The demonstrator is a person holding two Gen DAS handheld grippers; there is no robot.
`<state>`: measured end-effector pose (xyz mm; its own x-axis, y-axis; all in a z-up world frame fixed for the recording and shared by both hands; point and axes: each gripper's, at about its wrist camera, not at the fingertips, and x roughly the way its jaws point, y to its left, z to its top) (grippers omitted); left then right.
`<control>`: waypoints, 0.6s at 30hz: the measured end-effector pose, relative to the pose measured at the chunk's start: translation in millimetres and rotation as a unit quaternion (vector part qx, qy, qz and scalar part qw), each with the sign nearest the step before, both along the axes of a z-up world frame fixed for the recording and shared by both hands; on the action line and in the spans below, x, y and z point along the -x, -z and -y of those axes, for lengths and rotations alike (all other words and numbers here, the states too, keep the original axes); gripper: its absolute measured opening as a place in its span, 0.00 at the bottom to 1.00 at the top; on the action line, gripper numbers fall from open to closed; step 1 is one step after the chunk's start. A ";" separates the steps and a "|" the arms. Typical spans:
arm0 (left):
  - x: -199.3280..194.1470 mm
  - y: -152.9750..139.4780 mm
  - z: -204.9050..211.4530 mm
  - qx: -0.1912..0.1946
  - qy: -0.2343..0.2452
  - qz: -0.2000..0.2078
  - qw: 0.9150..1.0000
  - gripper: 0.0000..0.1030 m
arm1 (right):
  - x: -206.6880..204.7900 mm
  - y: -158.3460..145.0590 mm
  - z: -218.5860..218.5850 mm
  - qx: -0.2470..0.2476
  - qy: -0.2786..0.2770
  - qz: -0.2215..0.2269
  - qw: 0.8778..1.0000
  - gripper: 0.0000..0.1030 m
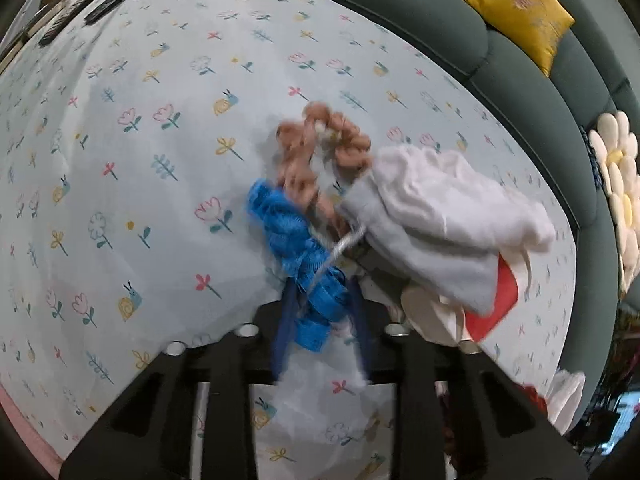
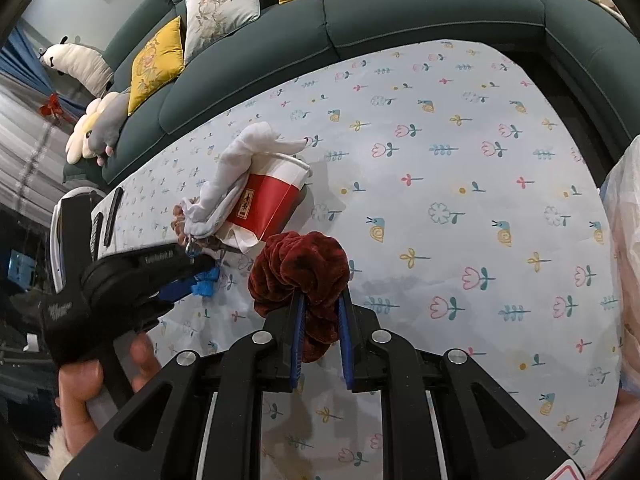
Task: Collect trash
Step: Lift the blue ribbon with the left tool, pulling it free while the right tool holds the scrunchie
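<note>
Motion blur smears the left wrist view, and the red paper cup (image 1: pixel 494 300) is mostly hidden under a white cloth (image 1: pixel 444 216); the left gripper (image 1: pixel 320 304) pinches a blue scrunchie (image 1: pixel 296 248), a peach scrunchie (image 1: pixel 320 152) just beyond it; only the right wrist view shows the right gripper (image 2: pixel 320 312) clamped on a dark red velvet scrunchie (image 2: pixel 300 268) above the floral tablecloth (image 2: pixel 460 168), near the cup (image 2: pixel 268 204).

A home living room was shown. A long dark green sofa (image 2: pixel 420 12) was seen curving behind a table covered by a pale tablecloth (image 2: pixel 460 168) printed with tulips and snails. Yellow cushions (image 2: pixel 154 62), a floral cushion (image 2: pixel 222 4), a flower-shaped pillow (image 1: pixel 618 184) and a panda plush toy (image 2: pixel 76 62) were laid along the sofa.
</note>
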<state>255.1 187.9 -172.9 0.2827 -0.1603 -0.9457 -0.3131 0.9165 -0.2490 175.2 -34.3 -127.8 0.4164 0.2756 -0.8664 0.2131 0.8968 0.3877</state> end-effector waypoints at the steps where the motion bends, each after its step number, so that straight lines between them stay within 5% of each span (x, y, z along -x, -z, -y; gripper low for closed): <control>1: 2.8 -0.2 1.7 -0.004 0.000 0.002 1.000 0.21 | 0.0 0.9 -0.8 -0.002 0.000 -0.001 1.000 0.14; 18: 126.9 -31.3 31.2 0.028 0.074 0.007 0.997 0.21 | 69.6 -30.1 23.5 0.000 0.012 0.035 0.999 0.14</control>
